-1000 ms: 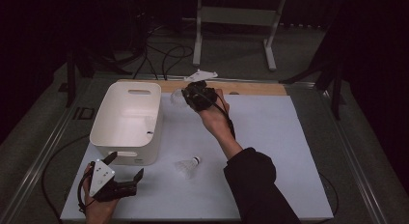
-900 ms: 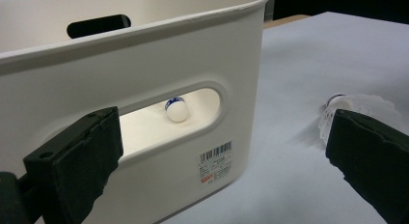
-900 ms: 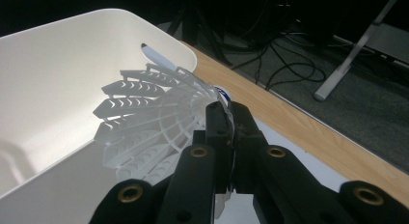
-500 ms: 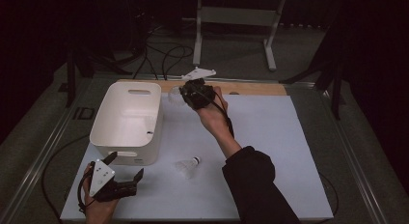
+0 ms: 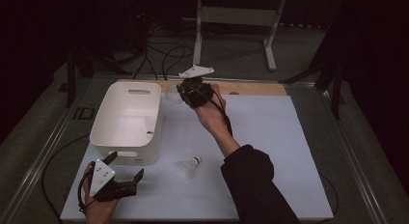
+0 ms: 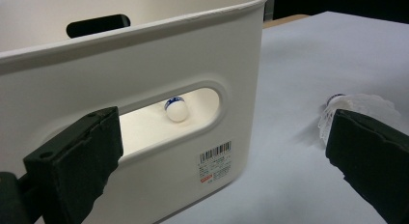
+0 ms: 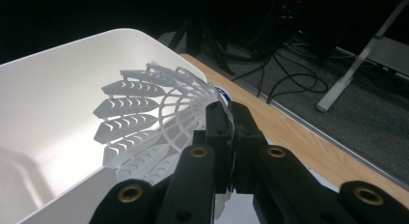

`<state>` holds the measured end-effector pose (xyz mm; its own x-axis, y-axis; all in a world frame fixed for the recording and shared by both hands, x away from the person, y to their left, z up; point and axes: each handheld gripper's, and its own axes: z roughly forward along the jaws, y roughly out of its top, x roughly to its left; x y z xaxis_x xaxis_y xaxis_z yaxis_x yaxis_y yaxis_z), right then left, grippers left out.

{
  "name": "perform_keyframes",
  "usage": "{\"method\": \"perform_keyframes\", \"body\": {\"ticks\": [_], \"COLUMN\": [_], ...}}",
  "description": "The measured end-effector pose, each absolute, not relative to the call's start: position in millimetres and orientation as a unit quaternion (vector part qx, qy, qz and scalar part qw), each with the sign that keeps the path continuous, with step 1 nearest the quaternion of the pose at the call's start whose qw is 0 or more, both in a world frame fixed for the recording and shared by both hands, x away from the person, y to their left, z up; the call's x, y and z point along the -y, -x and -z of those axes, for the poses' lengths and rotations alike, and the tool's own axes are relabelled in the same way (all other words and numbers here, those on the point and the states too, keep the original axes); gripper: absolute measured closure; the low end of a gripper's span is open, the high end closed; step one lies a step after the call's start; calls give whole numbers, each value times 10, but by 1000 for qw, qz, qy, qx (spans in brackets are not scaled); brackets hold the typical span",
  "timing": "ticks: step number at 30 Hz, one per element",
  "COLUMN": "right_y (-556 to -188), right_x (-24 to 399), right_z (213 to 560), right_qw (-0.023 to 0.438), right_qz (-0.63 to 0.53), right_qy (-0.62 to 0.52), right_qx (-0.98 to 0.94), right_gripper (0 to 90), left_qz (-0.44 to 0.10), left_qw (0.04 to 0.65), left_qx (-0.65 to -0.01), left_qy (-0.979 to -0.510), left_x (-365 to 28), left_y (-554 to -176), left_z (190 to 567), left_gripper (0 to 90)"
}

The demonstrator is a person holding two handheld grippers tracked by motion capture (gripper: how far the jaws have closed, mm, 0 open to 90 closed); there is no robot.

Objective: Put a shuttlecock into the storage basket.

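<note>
Shuttlecock held: white plastic shuttlecock is pinched by its skirt in your right gripper, jaws closed tight on the mesh, cork end pointing away past the bin's far corner.
Where: you hold it up at the bin's far right corner, skirt edging over the rim; in the high view your right gripper is just beside that corner.
Change: compared with a second ago your right hand has crept a little toward the bin; grip unchanged, nothing released.
Meaning: looks like you are in the carry-to-drop step; a short move further over the opening and you can let go. Judgement only.
Bin contents: one shuttlecock already inside, cork seen through the handle slot in the left gripper view.
Spare shuttlecock: another shuttlecock lies on its side on the counter, in front of the bin's near right corner, likely next to pick.
Left gripper: your left gripper rests low at the counter's near left edge, jaws wide apart, holding nothing, facing the bin's near wall.
Risk: a drop here may clip the rim and bounce out.
</note>
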<state>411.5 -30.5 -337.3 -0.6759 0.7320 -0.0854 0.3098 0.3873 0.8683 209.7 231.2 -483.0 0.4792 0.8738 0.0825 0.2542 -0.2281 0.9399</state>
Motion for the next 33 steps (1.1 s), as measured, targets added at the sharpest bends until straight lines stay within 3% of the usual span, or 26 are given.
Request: {"method": "perform_keyframes", "body": {"ticks": [33], "right_y": [-4049], "right_x": [154], "right_z": [3215], "right_qw": [233], "right_qz": [-467], "right_qy": [-309], "right_qx": [-795], "right_gripper": [885], "left_qz": [-323], "left_qw": [480], "left_qx": [-395], "left_qy": [-714], "left_x": [-2315], "left_y": [-2097], "left_z": [4830], "left_gripper": [2]}}
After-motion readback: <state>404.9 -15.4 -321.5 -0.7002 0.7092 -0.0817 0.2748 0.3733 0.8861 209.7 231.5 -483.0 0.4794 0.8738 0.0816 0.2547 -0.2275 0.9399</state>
